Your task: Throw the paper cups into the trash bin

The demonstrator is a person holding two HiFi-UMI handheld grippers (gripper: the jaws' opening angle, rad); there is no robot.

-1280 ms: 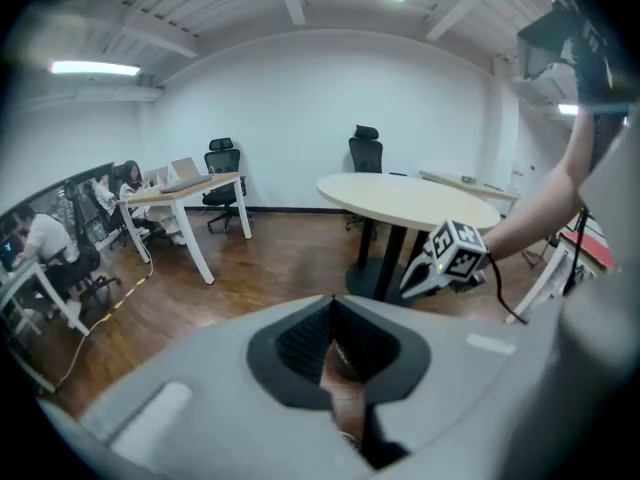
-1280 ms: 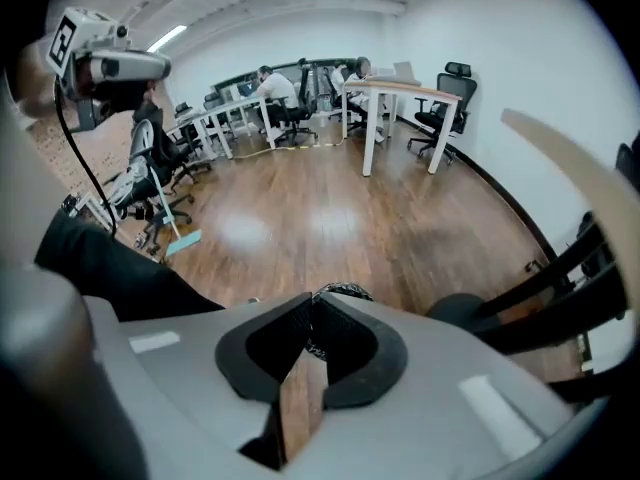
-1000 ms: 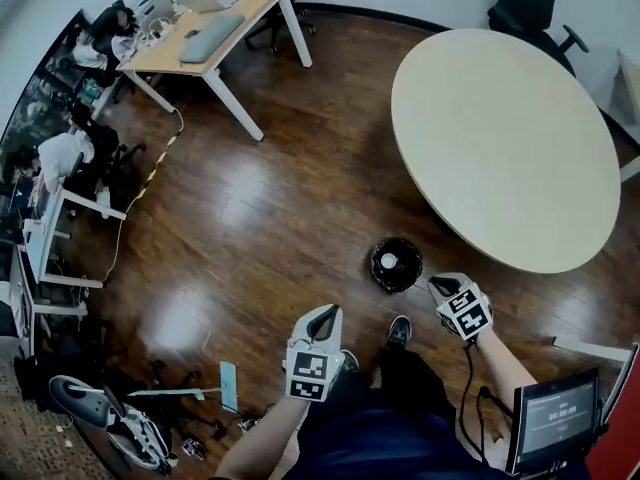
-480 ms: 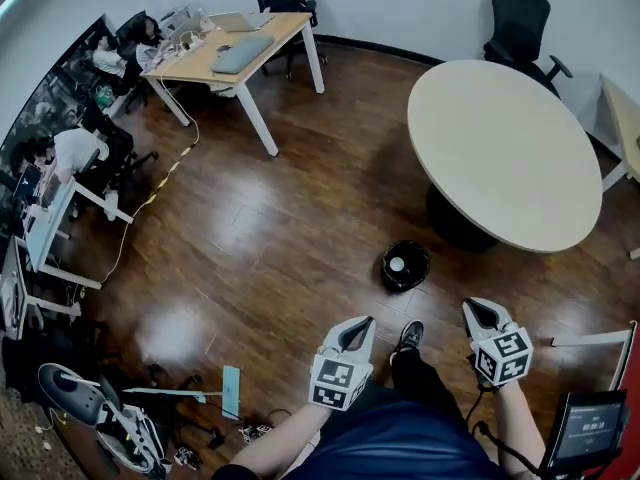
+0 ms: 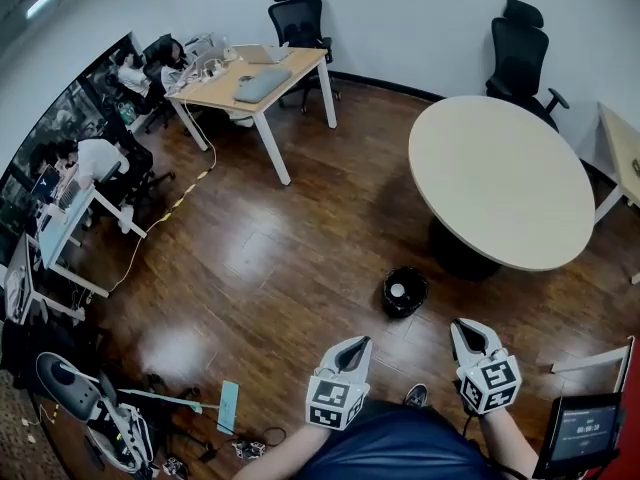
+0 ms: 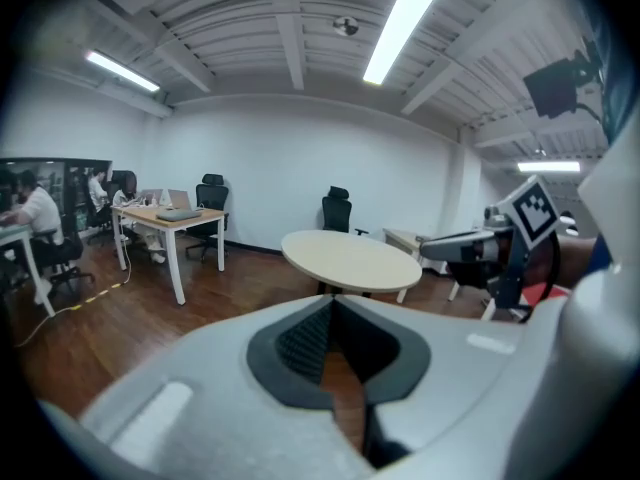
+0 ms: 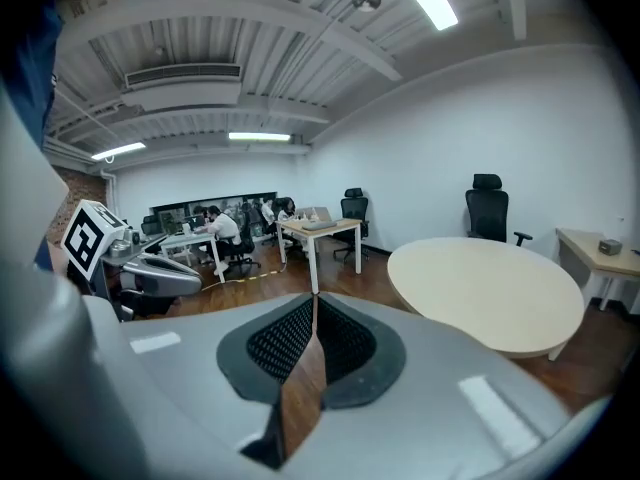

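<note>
A small black trash bin [image 5: 421, 283] stands on the wood floor by the round table's foot, with a white paper cup [image 5: 397, 291] lying inside it. My left gripper [image 5: 357, 344] is held near my body, short of the bin and to its left, shut with nothing in it; its tips meet in the left gripper view [image 6: 331, 304]. My right gripper [image 5: 463, 327] hangs to the right of the bin and apart from it. Its jaws have just been closing and now meet [image 7: 314, 299] with nothing between them. No other cup shows.
A round beige table [image 5: 500, 178] stands beyond the bin, with black chairs behind it [image 5: 522, 43]. A wooden desk [image 5: 250, 73] is at the back left, where people sit at more desks [image 5: 90, 163]. Cables and gear [image 5: 110, 418] lie on the floor at the lower left. A tablet [image 5: 585, 430] sits at the lower right.
Both grippers have risen and drawn back from the bin toward my body, the right one shifting rightward. The head view has lifted, so more of the room and far wall shows.
</note>
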